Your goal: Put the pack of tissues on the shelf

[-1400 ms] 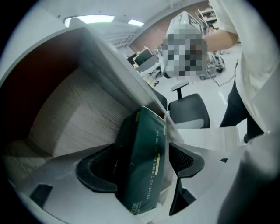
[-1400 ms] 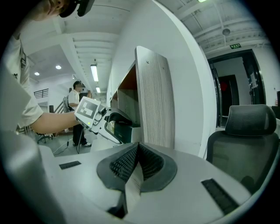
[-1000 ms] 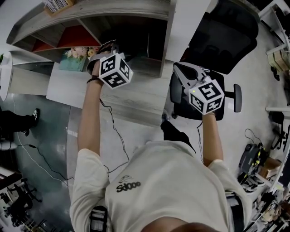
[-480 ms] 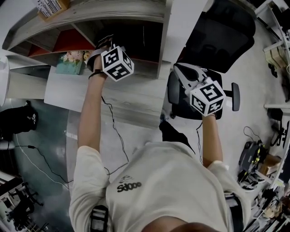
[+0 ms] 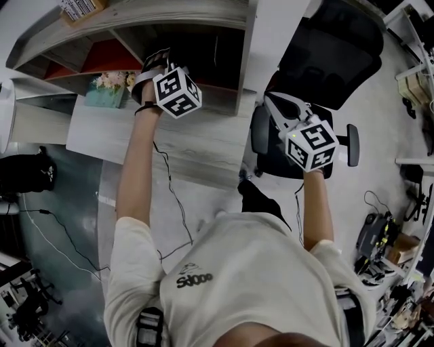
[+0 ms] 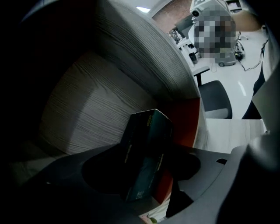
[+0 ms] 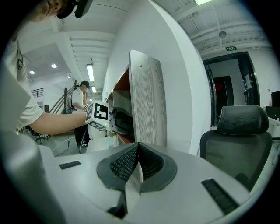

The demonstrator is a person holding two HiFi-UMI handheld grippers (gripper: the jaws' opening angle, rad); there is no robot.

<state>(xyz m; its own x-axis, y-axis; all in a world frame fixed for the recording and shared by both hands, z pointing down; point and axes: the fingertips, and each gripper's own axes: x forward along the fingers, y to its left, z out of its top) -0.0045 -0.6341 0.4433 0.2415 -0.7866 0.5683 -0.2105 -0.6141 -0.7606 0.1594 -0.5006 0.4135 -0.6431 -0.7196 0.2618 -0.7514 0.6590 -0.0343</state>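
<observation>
The pack of tissues (image 6: 146,148), a dark green box, stands on end inside a dim compartment of the wooden shelf (image 6: 87,113). My left gripper (image 6: 142,173) reaches into that compartment, and the pack sits between its jaws. The jaws have just been opening, and a sliver of space shows on each side of the pack. In the head view the left gripper (image 5: 154,62) pokes into the shelf (image 5: 203,13), and the pack is hidden there. My right gripper (image 5: 272,103) hangs shut and empty beside the shelf's white side panel (image 7: 148,105). Its pads (image 7: 151,164) meet.
A red back panel (image 6: 186,122) lines the compartment. A teal box with flowers (image 5: 108,88) lies on the white ledge left of my left hand. A black office chair (image 5: 325,47) stands behind the right gripper. A person stands in the distance (image 7: 79,100). Cables trail across the floor.
My left hand has pushed a little further toward the shelf compartment. The right gripper has stayed where it was.
</observation>
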